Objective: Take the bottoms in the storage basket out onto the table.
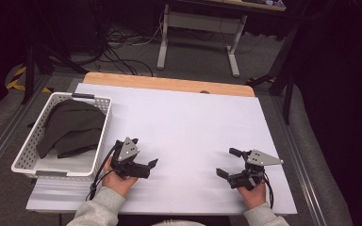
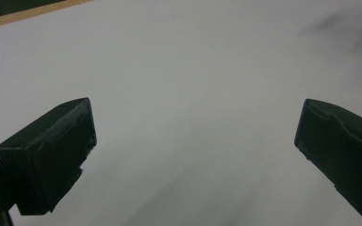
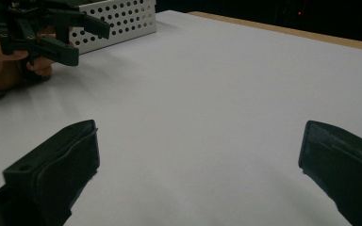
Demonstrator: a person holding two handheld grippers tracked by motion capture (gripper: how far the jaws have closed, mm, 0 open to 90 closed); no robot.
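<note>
Item: dark grey crumpled fabric garment point(image 1: 71, 126), lying heaped inside the white perforated plastic basket point(image 1: 102, 136), at nine o'clock on the white table sheet point(image 1: 188, 122).

Left gripper point(image 1: 146, 165): jaws spread wide, nothing between them, resting just beside the basket's near corner.

Right gripper point(image 1: 227, 163): at five o'clock, jaws likewise released and empty.

Advice: the left gripper seems best placed; lift over the rim, descend on the highest fold, pinch deep so the cloth does not slip.
</note>
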